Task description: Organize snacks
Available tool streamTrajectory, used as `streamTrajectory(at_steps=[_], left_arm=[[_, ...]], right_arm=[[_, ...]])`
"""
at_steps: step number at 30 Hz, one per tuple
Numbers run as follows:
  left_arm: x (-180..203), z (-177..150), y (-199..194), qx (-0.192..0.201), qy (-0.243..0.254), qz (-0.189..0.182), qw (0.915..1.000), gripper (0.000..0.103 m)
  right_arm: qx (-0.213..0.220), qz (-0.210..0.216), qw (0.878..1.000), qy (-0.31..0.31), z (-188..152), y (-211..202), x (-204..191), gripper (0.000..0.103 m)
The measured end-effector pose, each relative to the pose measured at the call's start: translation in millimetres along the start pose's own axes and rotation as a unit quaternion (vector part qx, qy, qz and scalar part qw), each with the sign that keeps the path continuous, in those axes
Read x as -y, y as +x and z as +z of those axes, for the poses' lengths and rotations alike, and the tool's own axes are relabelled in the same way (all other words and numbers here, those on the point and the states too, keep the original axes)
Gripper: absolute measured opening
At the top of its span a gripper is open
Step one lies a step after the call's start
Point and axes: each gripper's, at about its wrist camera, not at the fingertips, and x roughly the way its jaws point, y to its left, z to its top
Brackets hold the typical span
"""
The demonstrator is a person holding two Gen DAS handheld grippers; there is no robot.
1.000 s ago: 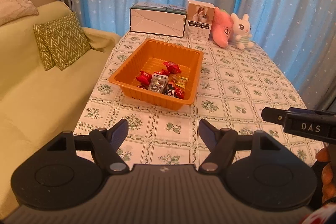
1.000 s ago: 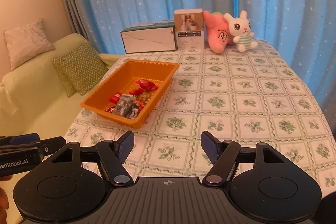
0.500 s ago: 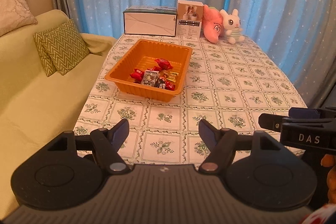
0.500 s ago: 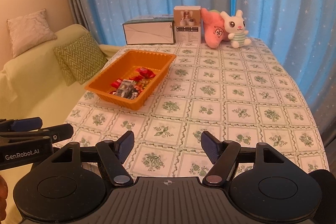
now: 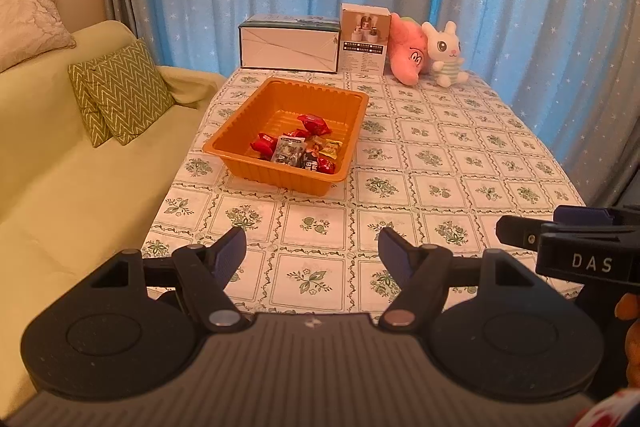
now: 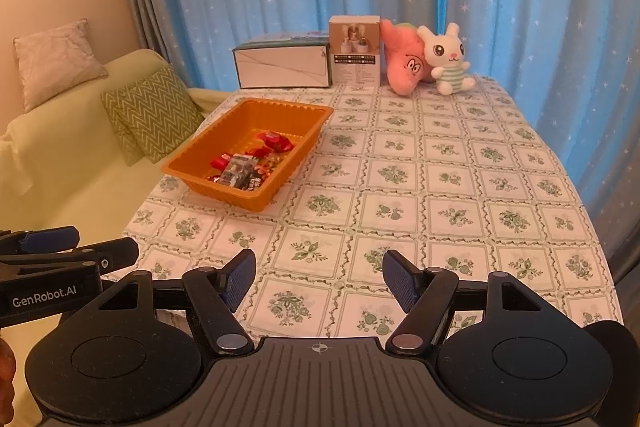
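Left hand-held gripper (image 5: pixel 311 247) and right hand-held gripper (image 6: pixel 319 277) both spread, empty, held above the near desk (image 6: pixel 440 187) edge. Snacks (image 5: pixel 298 149) all lie in the orange tray (image 5: pixel 248 151) — none loose on the cloth. Judgement: task essentially complete.

Counted on table (image 5: pixel 460 163): 1 orange tray (image 5: pixel 240 143), approx. 7 snack packets (image 5: pixel 294 149) inside (exact no. can't be told), 2 boxes (image 5: pixel 288 45), 2 plush toys (image 5: pixel 442 53). 3 cushions (image 5: pixel 124 91) are seen on 1 sofa (image 5: pixel 60 195); 2 grippers (image 5: pixel 312 253).
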Motion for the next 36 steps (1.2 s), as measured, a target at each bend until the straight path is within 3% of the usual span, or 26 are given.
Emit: streamTrajectory(at_steps=[36], left_arm=[[1.6,3.6,0.6,0.003,0.003,-0.003,1.0,0.071]], right_arm=[[-0.002,0.0,1.0,-0.008,0.8,2.1,-2.2,0.07]])
